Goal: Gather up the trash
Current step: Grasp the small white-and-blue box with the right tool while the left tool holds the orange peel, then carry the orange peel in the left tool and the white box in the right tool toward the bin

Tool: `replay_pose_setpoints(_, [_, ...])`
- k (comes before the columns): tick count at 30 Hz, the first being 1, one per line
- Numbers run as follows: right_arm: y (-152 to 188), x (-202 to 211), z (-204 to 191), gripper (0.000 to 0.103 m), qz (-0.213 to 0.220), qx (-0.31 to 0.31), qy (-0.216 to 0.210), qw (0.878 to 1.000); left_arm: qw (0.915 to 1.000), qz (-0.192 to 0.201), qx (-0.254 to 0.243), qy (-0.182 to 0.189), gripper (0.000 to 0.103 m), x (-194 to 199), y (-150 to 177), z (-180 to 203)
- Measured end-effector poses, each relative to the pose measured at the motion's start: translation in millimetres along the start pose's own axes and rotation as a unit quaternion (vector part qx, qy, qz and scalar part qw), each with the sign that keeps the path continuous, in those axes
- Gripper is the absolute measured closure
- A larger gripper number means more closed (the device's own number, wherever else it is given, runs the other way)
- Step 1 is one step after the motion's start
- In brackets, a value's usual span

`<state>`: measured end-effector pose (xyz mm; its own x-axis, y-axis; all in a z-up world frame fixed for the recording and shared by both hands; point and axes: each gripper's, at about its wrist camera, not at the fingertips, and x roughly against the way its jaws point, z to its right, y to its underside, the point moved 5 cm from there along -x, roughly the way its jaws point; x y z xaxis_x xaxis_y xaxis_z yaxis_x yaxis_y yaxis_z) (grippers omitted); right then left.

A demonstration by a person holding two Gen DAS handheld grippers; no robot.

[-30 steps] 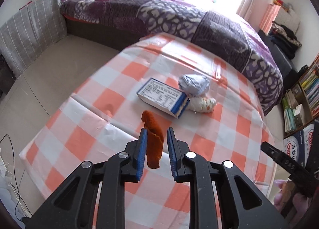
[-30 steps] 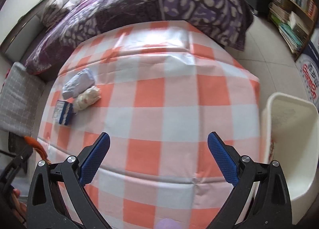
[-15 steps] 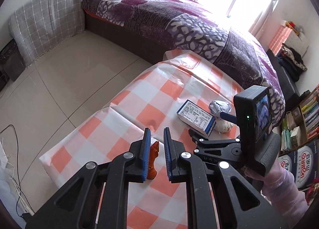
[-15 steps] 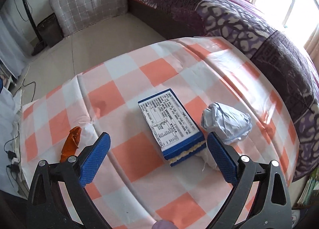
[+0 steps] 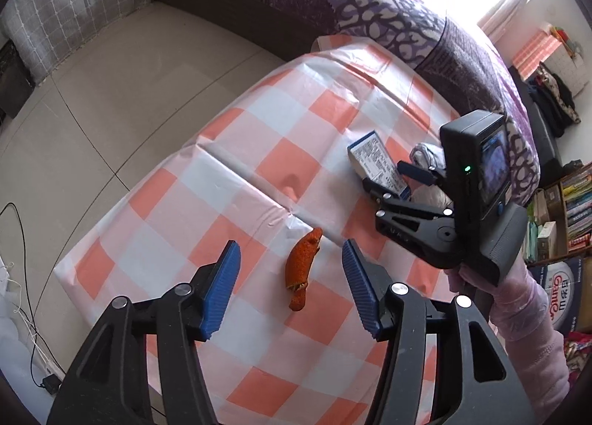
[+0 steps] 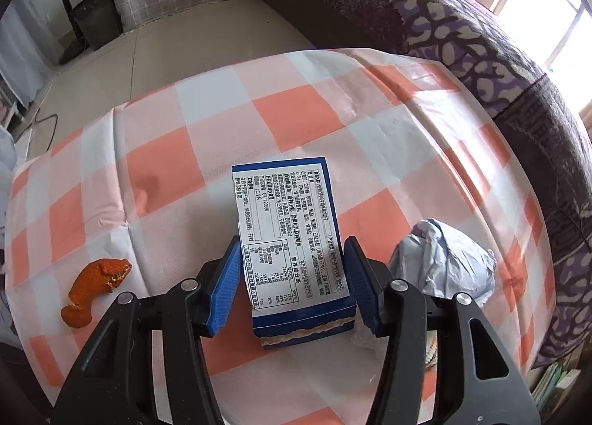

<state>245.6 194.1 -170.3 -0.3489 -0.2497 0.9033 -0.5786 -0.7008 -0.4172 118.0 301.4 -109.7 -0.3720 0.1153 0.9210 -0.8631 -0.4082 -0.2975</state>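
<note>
An orange peel (image 5: 301,271) lies loose on the orange-and-white checked tablecloth (image 5: 259,151), between the fingers of my open left gripper (image 5: 290,290); it also shows in the right wrist view (image 6: 94,286). My right gripper (image 6: 292,286) straddles the near end of a blue-and-white carton (image 6: 292,236), its blue pads close against both sides; the carton rests on the table. The carton (image 5: 377,164) and right gripper (image 5: 414,181) show in the left wrist view. A crumpled pale blue paper ball (image 6: 444,264) lies right of the carton.
A white crumpled wrapper (image 6: 429,345) lies partly hidden behind my right finger. A purple patterned bed (image 6: 462,10) runs along the table's far side. A grey checked cushion (image 5: 74,7) stands on the tiled floor at left. Bookshelves (image 5: 577,203) stand at far right.
My left gripper has opened and let go of the orange peel, which now lies on the cloth. My right gripper has moved in on the carton and narrowed around it.
</note>
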Motion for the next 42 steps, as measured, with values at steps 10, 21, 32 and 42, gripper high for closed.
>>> replay_pose_setpoints(10, [33.1,64.5,54.0,0.051,0.099,-0.179,-0.041,0.978,0.9961,-0.078,-0.038,-0.019,0.046,-55.7,19.0,21.8])
replay_pose_setpoints(21, [92.6,109.6,97.2,0.051,0.116,-0.284,-0.032,0.951,0.9911,-0.108,-0.057,-0.053,0.084,-87.7,38.0,26.3])
replay_pose_setpoints(32, [142.8,149.9,112.1,0.05,0.131,-0.345,0.012,0.929,0.997,0.038,-0.068,0.003,0.087,-20.0,17.4,68.7])
replay_pose_setpoints(42, [181.5,211.7,127.1,0.05,0.167,-0.395,0.058,0.901,0.9811,0.15,-0.096,0.075,0.087,39.1,23.5,147.6])
